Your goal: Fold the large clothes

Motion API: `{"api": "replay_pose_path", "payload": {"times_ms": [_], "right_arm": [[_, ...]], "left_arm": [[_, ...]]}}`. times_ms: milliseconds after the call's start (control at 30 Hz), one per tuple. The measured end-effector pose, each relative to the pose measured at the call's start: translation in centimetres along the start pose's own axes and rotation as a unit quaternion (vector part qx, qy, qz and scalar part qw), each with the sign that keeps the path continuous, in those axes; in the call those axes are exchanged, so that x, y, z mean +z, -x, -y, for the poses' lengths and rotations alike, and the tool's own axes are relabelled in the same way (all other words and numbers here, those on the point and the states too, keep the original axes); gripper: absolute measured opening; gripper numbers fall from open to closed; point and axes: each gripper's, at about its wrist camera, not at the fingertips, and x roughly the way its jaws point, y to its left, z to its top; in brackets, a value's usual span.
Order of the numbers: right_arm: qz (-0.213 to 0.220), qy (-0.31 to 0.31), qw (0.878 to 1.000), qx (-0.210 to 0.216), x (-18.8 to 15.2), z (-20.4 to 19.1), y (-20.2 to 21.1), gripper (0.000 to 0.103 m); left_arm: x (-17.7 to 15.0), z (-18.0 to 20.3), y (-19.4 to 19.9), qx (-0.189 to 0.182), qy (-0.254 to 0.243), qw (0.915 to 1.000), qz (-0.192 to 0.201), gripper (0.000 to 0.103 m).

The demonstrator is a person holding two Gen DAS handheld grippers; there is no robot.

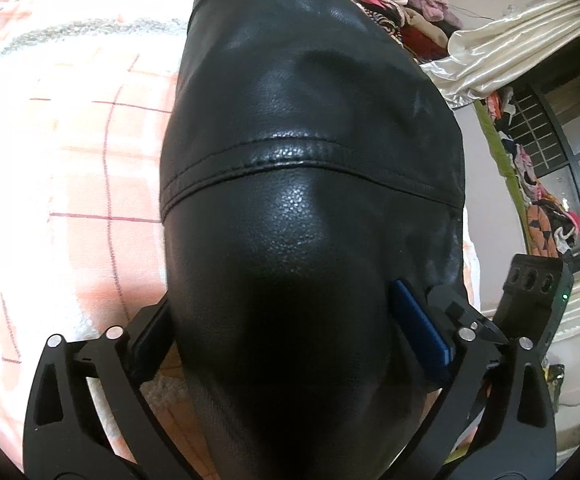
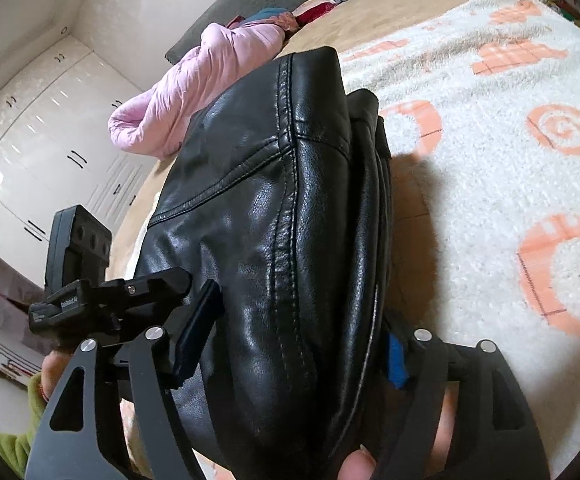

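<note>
A black leather jacket (image 1: 305, 128) lies folded into a thick bundle on a fluffy white and peach blanket (image 1: 70, 140). My left gripper (image 1: 286, 312) straddles its near end, jaws spread wide; the blue pad (image 1: 421, 324) shows its face beside the leather without pinching it. In the right wrist view the same jacket (image 2: 290, 200) runs between the fingers of my right gripper (image 2: 301, 320), which stands open around the seamed edge. Its blue pad (image 2: 395, 360) is half hidden behind the fold. The two grippers sit side by side.
A pink puffer jacket (image 2: 194, 92) lies on the bed beyond the leather bundle. White wardrobes (image 2: 30, 140) stand to the left. A clothes pile (image 1: 389, 0) and a cream curtain (image 1: 509, 40) are at the far right. A thumb (image 2: 353, 464) and green sleeve (image 2: 10, 440) show.
</note>
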Motion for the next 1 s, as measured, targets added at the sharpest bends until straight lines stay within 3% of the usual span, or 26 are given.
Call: {"api": "replay_pose_path", "payload": {"times_ms": [300, 400, 733, 1000], "right_arm": [[0.01, 0.012, 1.0, -0.016, 0.1, -0.6, 0.8, 0.078], [0.018, 0.013, 1.0, -0.021, 0.2, -0.6, 1.4, 0.085], [0.069, 0.036, 0.996, -0.044, -0.7, -2.0, 4.8, 0.093], [0.125, 0.094, 0.983, -0.097, -3.1, -5.1, 8.6, 0.098]], "left_arm": [[-0.8, -0.5, 1.3, 0.011, 0.003, 0.9998, 0.015, 0.093], [-1.5, -0.3, 2.0, 0.018, -0.001, 0.9997, 0.019, 0.093], [-4.1, 2.3, 5.7, 0.059, -0.052, 0.9949, 0.064, 0.093], [-7.0, 4.8, 8.5, 0.085, -0.091, 0.9868, 0.104, 0.093]]}}
